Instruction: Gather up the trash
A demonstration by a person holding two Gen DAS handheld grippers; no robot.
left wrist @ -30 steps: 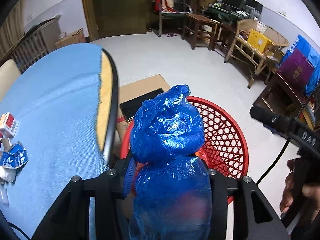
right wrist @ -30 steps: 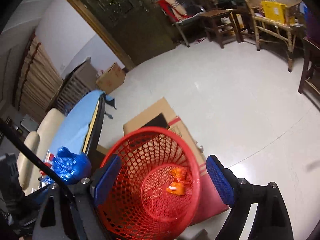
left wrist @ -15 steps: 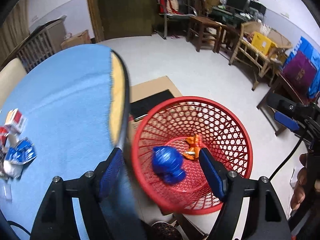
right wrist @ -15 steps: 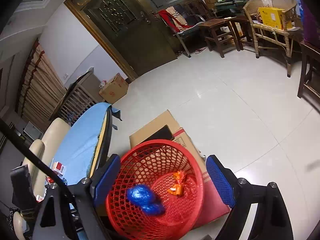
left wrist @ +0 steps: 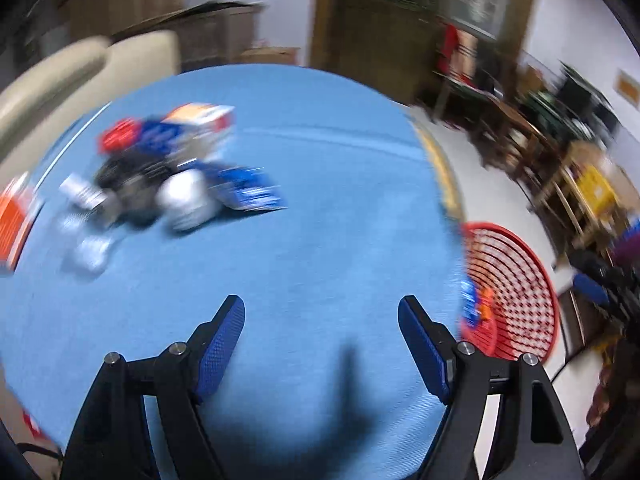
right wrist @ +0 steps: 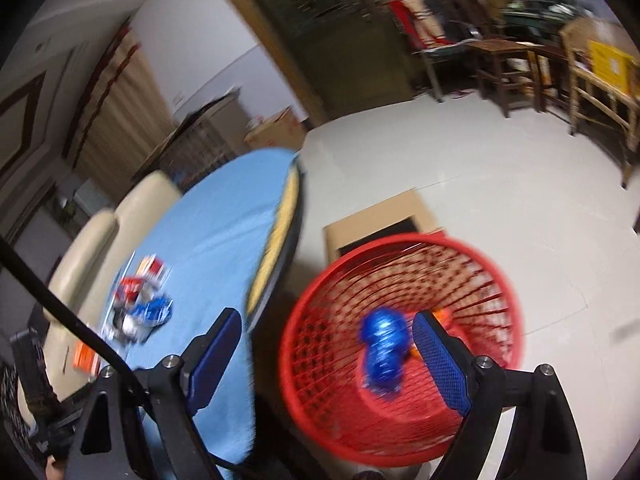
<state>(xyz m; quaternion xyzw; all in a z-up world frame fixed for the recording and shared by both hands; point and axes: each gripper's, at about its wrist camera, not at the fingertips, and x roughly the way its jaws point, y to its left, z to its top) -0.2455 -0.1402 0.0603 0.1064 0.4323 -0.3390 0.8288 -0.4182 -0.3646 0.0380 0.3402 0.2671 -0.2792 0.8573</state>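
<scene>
**Empty fingers over the desk, more trash waiting**

The main risk, as a judgement: the litter pile at about ten o'clock in the left wrist view is a jumble of small wrappers and cartons, heavily blurred. A hurried reach could pinch two pieces at once, or nudge some off the blue round desk. Individual items cannot be told apart.

The left gripper has its fingers spread wide, holding nothing, over bare blue cloth. The right gripper is likewise wide apart and empty, straddling the desk edge and the red mesh basket on the floor at four o'clock.

Inside the basket lie a crumpled blue bag and an orange scrap, partly hidden behind a finger.
</scene>
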